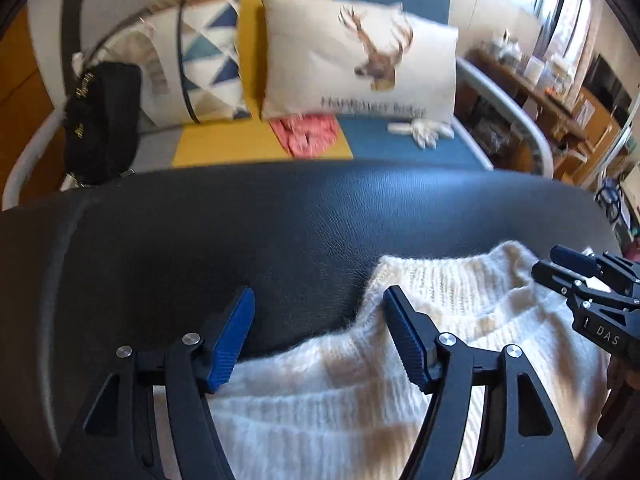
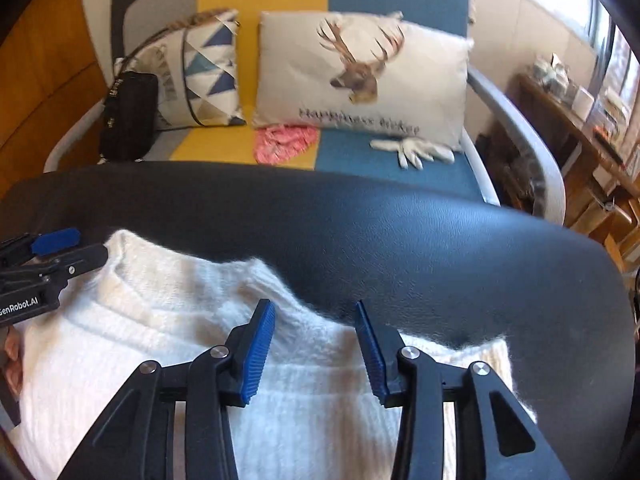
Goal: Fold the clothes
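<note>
Two grippers hang over a white knitted sweater (image 1: pixel 360 392) spread flat on a black padded seat (image 1: pixel 280 232), its collar toward the far edge. The left gripper (image 1: pixel 320 332) stands wide open at one shoulder, and the right gripper (image 2: pixel 316 344) is narrower but also empty at the other. Placed so, they seem set to pinch both shoulders and fold evenly.

Sweater (image 2: pixel 168 320) lies on the near part of a padded seat (image 2: pixel 400 240). Behind the seat stands a sofa (image 2: pixel 360 156) carrying, left to right, handbag (image 2: pixel 128 116), patterned cushion (image 2: pixel 204 72), deer cushion (image 2: pixel 360 76); glove (image 2: pixel 412 150) before the latter.
</note>
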The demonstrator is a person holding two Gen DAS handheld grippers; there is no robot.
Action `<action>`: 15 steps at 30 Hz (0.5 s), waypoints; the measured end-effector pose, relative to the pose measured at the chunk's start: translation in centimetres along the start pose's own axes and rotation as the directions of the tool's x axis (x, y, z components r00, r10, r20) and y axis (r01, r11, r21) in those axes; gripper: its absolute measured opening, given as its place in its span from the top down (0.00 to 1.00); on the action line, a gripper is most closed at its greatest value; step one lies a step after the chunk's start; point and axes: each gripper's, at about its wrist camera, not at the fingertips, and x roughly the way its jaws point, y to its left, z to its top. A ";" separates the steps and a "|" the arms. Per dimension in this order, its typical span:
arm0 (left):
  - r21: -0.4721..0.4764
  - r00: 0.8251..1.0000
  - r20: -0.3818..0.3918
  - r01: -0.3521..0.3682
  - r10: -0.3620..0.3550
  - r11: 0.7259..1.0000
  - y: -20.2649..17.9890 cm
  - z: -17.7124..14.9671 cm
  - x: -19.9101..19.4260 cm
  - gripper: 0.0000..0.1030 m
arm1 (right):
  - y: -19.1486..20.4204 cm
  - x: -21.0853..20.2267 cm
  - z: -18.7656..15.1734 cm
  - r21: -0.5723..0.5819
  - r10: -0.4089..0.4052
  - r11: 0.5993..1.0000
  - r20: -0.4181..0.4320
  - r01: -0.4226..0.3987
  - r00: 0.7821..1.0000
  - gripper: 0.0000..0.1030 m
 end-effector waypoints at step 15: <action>-0.023 0.999 0.046 0.004 -0.002 1.000 2.2 -0.2 -3.1 0.32 | 2.9 -0.1 1.1 -0.058 0.116 0.992 0.032 -0.114 0.993 0.57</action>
